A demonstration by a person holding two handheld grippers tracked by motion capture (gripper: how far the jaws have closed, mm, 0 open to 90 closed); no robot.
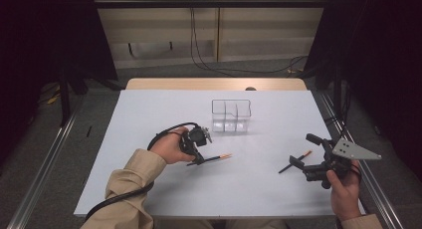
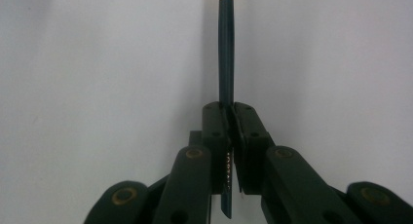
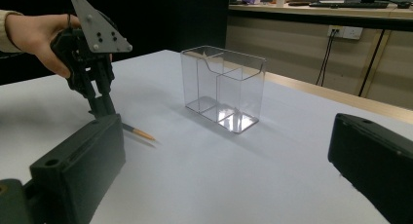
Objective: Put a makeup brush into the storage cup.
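My left gripper (image 1: 198, 159) is shut on a dark pencil (image 1: 215, 158) with an orange end, which points right just above the white table (image 1: 149, 114). In the left gripper view the closed jaws of the left gripper (image 2: 230, 112) clamp the pencil (image 2: 226, 48) near its lower end. A second dark pencil (image 1: 286, 168) lies on the table at the right, passing by the near jaw of my right gripper (image 1: 304, 150). The right gripper (image 3: 226, 136) stands wide open with nothing between its jaws. The right gripper view also has the left gripper (image 3: 103, 107) and its pencil (image 3: 139, 133).
A clear plastic organizer (image 1: 231, 117) with several compartments stands upright at the table's middle back, and it also shows close ahead (image 3: 224, 85) in the right gripper view. Metal rails (image 1: 45, 159) run along both sides of the table. Cables lie on the floor behind.
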